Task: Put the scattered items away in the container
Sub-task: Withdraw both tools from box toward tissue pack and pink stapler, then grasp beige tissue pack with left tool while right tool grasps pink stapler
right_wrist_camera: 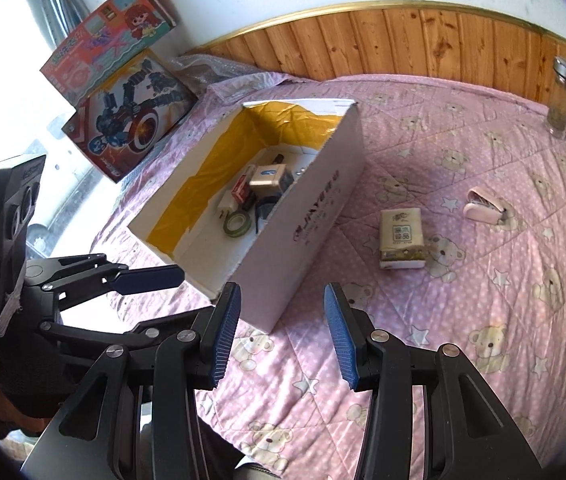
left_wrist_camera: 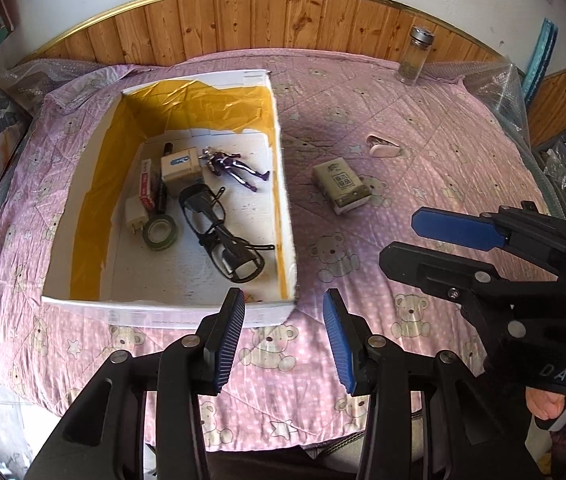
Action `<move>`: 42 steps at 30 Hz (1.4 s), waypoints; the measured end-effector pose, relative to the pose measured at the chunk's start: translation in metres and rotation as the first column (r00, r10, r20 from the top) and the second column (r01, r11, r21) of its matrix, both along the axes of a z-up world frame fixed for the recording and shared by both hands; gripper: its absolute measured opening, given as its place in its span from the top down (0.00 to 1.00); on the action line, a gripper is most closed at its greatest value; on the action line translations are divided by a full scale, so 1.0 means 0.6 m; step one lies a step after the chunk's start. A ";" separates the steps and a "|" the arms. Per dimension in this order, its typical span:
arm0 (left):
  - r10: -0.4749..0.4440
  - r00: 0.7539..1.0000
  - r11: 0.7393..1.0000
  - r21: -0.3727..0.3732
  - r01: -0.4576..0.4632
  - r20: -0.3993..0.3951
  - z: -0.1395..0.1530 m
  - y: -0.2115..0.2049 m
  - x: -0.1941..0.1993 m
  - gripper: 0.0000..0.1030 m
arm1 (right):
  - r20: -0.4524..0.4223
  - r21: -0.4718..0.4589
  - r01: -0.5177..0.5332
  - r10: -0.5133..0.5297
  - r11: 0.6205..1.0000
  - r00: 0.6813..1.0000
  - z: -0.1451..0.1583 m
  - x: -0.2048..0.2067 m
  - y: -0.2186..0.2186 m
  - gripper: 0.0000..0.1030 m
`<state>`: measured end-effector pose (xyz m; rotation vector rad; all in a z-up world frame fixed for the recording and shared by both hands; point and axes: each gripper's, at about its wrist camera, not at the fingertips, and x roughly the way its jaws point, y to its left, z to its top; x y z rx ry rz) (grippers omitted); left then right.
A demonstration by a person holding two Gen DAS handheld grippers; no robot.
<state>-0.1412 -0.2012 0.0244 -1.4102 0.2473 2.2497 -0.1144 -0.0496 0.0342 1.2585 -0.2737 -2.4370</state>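
Surface: a bed or table covered w/ a pink quilted cloth (left_wrist_camera: 363,240), white dots, teddy-bear and star print, a bit wrinkled. Behind it, knotty wood panelling (left_wrist_camera: 267,20) w/ a gold trim strip, white wall above. Bubble wrap (left_wrist_camera: 495,76) bunched along the far edge and corners. Two toy boxes (right_wrist_camera: 123,92) lean at the left side by a bright window — one w/ a robot picture, one w/ a cartoon girl.

Container: a white cardboard box (left_wrist_camera: 283,200), open top, yellow lining on its inner walls, sitting left of centre on the cloth. Already inside: two pairs of black-framed glasses (left_wrist_camera: 219,232), a purple-and-silver action figure (left_wrist_camera: 231,166), a small cream box w/ a blue label (left_wrist_camera: 181,166), a red-and-white pack, a white plug adapter (left_wrist_camera: 135,216), a roll of green tape (left_wrist_camera: 159,233).

Still out on the cloth, right of the box: a tissue pack (right_wrist_camera: 401,238), near the box; a small pink-white case (right_wrist_camera: 483,206) further right, apart from the pack; a clear glass jar w/ a metal lid (right_wrist_camera: 561,96) upright at the far edge by the panelling.

Left gripper (left_wrist_camera: 283,340) — jaws spread apart, nothing between them, hovering over the box's near right corner. Right gripper (right_wrist_camera: 281,336) likewise released and empty, over the box's near corner, well short of the tissue pack. Part of a hand (left_wrist_camera: 551,404) shows under the right gripper's handle.
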 end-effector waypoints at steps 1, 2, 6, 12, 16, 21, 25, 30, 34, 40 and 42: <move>-0.014 1.000 1.000 0.001 0.014 0.001 -0.001 0.012 0.001 0.49 | 0.008 -0.005 0.016 -0.016 1.000 1.000 -0.005 -0.003 0.015 0.54; -0.028 1.000 1.000 -0.002 0.028 0.000 -0.003 0.025 0.002 0.48 | 0.017 -0.010 0.031 -0.031 0.999 0.999 -0.010 -0.007 0.030 0.54; -0.065 0.998 0.998 0.005 0.065 0.022 -0.018 0.072 -0.007 0.48 | 0.046 -0.025 0.092 -0.091 0.995 0.995 -0.029 -0.024 0.086 0.54; -0.062 0.996 0.998 0.035 0.060 0.071 -0.051 0.138 -0.046 0.44 | 0.084 -0.037 0.171 -0.167 0.985 0.982 -0.060 -0.063 0.162 0.54; -0.041 0.994 0.998 0.051 0.036 0.102 -0.079 0.181 -0.084 0.41 | 0.101 -0.026 0.210 -0.206 0.977 0.973 -0.077 -0.103 0.209 0.54; 0.002 0.990 0.999 0.052 -0.010 0.141 -0.120 0.219 -0.133 0.40 | 0.113 0.005 0.225 -0.224 0.974 0.968 -0.100 -0.159 0.253 0.50; 0.072 0.980 0.995 0.057 -0.084 0.184 -0.158 0.232 -0.174 0.40 | 0.123 0.049 0.199 -0.204 0.979 0.971 -0.127 -0.210 0.273 0.47; 0.137 0.965 0.987 0.046 -0.151 0.222 -0.201 0.244 -0.214 0.40 | 0.138 0.075 0.174 -0.183 0.982 0.973 -0.163 -0.277 0.287 0.47; 0.156 0.958 0.986 0.026 -0.167 0.241 -0.228 0.252 -0.236 0.40 | 0.146 0.065 0.161 -0.169 0.985 0.975 -0.194 -0.322 0.293 0.47; 0.135 0.970 0.990 0.018 -0.141 0.204 -0.241 0.267 -0.252 0.29 | 0.163 0.035 0.124 -0.128 0.992 0.978 -0.244 -0.351 0.296 0.46; 0.125 0.976 0.992 0.011 -0.129 0.181 -0.243 0.273 -0.254 0.28 | 0.134 0.063 0.103 -0.111 0.993 0.985 -0.242 -0.343 0.287 0.47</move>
